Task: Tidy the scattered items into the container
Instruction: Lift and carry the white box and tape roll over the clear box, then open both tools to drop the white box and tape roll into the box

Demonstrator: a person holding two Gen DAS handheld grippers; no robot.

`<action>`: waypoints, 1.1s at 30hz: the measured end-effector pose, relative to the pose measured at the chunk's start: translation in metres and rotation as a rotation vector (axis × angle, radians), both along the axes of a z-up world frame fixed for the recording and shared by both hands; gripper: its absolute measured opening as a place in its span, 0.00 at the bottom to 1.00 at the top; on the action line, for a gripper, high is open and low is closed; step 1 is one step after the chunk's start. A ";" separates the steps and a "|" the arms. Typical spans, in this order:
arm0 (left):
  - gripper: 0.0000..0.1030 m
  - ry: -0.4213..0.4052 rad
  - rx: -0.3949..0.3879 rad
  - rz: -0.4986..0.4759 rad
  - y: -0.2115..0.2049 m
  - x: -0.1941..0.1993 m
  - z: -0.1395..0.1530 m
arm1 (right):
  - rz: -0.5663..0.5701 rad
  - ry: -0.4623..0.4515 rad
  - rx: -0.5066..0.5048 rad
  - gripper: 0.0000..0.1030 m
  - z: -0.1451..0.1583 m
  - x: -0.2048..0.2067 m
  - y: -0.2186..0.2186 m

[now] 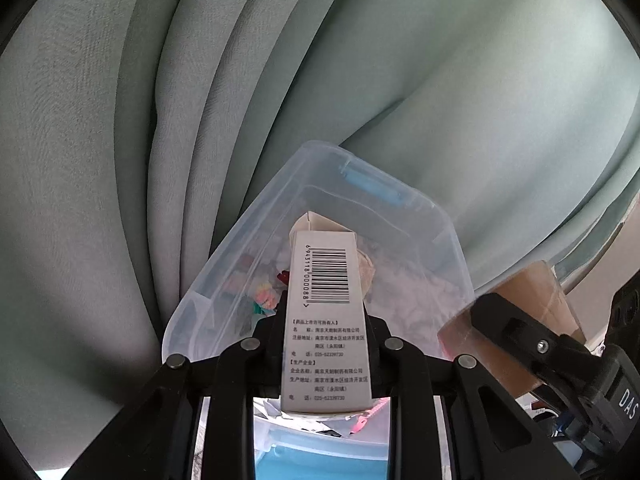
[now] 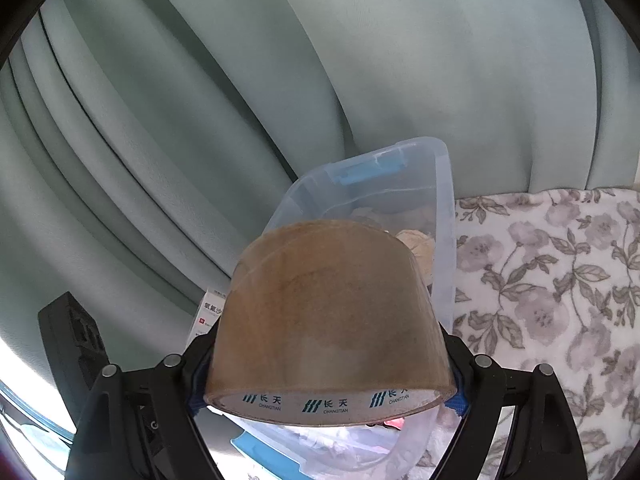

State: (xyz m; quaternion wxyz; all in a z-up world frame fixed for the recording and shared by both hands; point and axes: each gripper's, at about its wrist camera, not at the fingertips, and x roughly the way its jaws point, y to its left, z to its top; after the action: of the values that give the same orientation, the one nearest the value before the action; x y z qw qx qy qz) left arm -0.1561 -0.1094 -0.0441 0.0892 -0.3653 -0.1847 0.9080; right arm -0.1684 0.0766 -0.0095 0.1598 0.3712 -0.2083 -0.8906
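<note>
pale green curtain (image 2: 200,100) hangs in deep folds across whole upper frame; floral blanket (image 2: 560,300), grey blooms on white, fills lower right.

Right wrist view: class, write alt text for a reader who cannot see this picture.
The right gripper grips a wide roll of brown packing tape above a clear plastic storage box with a blue latch. A floral blanket lies to the right, pale green curtains hang behind.

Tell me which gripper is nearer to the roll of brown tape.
Right. The right gripper holds the roll of brown tape between its fingers, above the clear plastic container. The left gripper, beside it, holds a medicine box.
</note>
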 end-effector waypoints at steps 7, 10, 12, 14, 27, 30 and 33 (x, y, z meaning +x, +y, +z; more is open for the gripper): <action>0.43 0.017 -0.015 -0.018 0.004 -0.004 0.000 | 0.016 -0.010 0.020 0.86 0.000 0.000 -0.006; 0.44 0.018 -0.025 -0.022 0.006 -0.005 0.000 | 0.019 -0.014 0.020 0.86 0.000 0.000 -0.006; 0.45 0.015 -0.028 -0.022 0.005 -0.005 0.000 | 0.021 -0.020 0.021 0.86 0.000 0.001 -0.006; 0.47 0.012 -0.032 -0.023 0.004 -0.004 0.002 | 0.020 -0.021 0.020 0.86 0.001 0.002 -0.005; 0.64 -0.021 -0.017 -0.020 -0.005 -0.002 0.004 | 0.003 -0.021 0.020 0.87 0.007 0.010 0.000; 0.66 -0.014 -0.015 -0.021 -0.006 0.001 0.007 | 0.003 0.000 0.016 0.88 0.012 0.013 0.000; 0.66 -0.009 -0.018 -0.020 -0.005 0.002 0.008 | 0.005 0.016 0.022 0.88 0.017 0.015 -0.001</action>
State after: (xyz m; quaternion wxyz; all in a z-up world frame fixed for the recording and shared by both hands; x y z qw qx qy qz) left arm -0.1541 -0.1139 -0.0363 0.0941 -0.3720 -0.1734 0.9070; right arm -0.1529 0.0760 0.0075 0.1598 0.3665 -0.1963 -0.8953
